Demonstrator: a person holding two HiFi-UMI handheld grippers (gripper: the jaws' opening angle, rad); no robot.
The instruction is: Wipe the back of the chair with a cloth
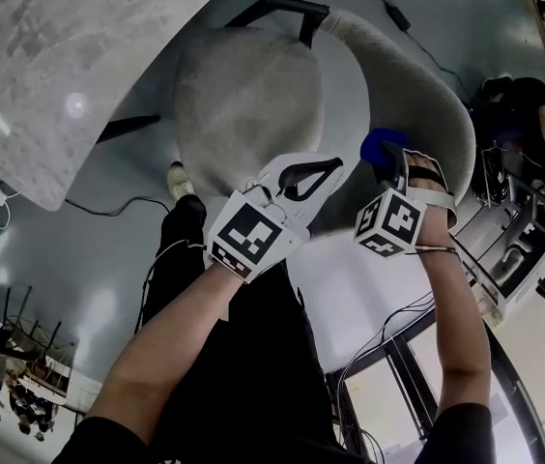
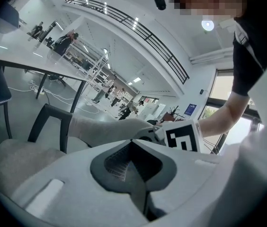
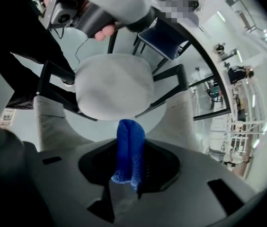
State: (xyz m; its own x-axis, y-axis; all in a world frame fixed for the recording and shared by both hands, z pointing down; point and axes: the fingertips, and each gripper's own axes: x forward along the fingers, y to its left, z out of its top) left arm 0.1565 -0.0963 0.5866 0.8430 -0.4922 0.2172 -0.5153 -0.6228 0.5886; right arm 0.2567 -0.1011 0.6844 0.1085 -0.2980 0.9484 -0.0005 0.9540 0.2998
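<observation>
Though unclear overhead, cloth (image 3: 129,148) between fingers (image 3: 120,203)

The cloth (image 3: 129,150) is bright blue. The chair (image 1: 248,95) is pale grey with black legs (image 3: 173,86). The left gripper (image 1: 323,170) and the right gripper (image 1: 400,167) are white, with black and white squares on them.

The glossy grey floor (image 1: 60,259) bears the chair (image 1: 248,95), a black cable (image 1: 87,208) and the person's shoe (image 1: 181,180)

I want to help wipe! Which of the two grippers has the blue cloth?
The right gripper: its jaws pinch the blue cloth. The left gripper has its jaws together with nothing between them.
</observation>
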